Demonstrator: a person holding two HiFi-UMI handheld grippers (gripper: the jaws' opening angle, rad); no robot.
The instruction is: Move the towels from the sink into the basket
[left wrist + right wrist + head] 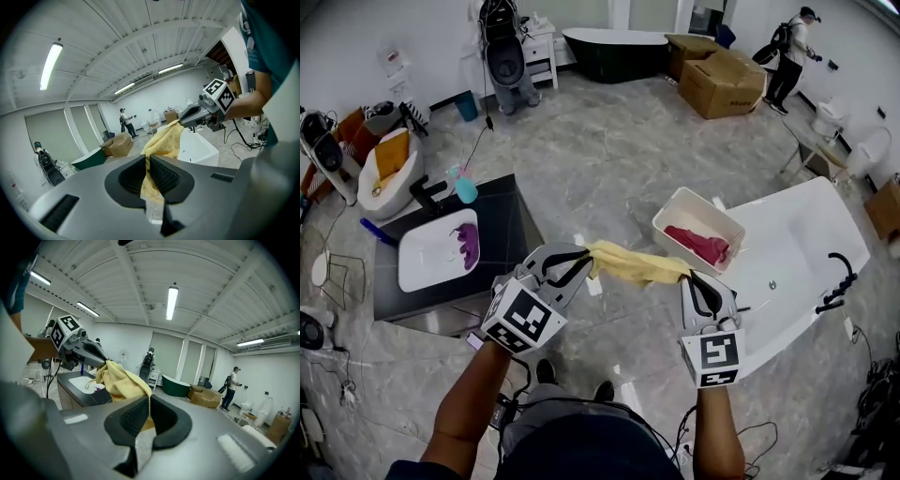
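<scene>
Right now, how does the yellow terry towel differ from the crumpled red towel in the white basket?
The yellow terry towel hangs in the air between the left hand-held gripper and the right hand-held gripper, both shut on it. The crumpled red towel lies loose in the white rectangular basket, touched by neither. The yellow one is drawn out long; the red one is bunched. Both are soft cloth.

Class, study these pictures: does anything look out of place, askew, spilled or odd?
Only the yellow towel: it hangs stretched in mid-air above the floor, pinched between the left claw and right claw, in neither sink nor basket. A purple towel lies in the sink. Nothing looks spilled.
</scene>
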